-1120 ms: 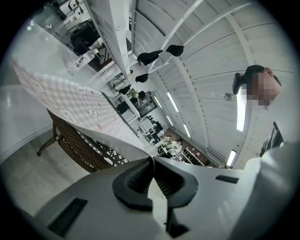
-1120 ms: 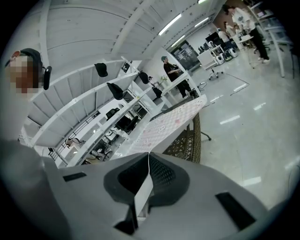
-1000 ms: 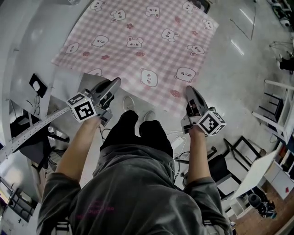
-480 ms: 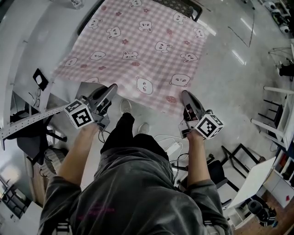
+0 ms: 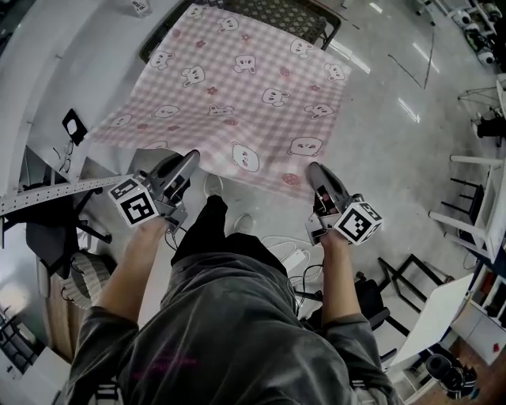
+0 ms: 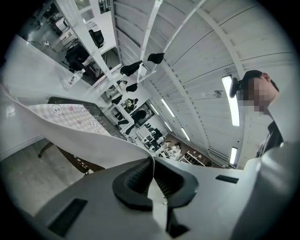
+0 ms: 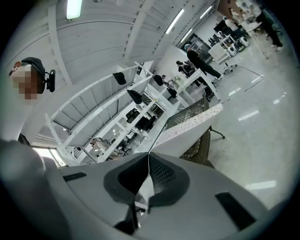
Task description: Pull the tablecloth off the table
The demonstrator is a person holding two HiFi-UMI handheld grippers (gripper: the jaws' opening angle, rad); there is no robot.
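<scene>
**A:** Start with the head view. Where is the tablecloth (image 5: 245, 95)?

**B:** The pink checked cloth, printed with little animal faces, spans from the 2 grippers at its near edge out to the dark wicker table (image 5: 304, 17) at the far side. Its far part lies on the table, and the table's far rim shows bare. The near part hangs in the air above the pale floor (image 5: 379, 150), sagging a little between the 2 corners.

**A:** And the grippers?

**B:** The left gripper (image 5: 192, 155) pinches the near left corner and the right gripper (image 5: 314, 168) the near right corner. The person's shoes (image 5: 215, 186) show on the floor between them, just beneath the cloth's near edge.

**A:** Left gripper view?

**B:** The jaws of the left gripper (image 6: 151, 161) are clamped together on a thin edge of the tablecloth (image 6: 70, 136). Its white underside sweeps away to the left, and the patterned top shows farther off, over the table (image 6: 77, 161).

**A:** Right gripper view?

**B:** Much the same. The right gripper (image 7: 149, 163) is clenched on the cloth's edge, which runs as 1 thin line between the pads. The tablecloth (image 7: 180, 140) stretches away to the table (image 7: 199, 151), its patterned side showing along the far right.
</scene>
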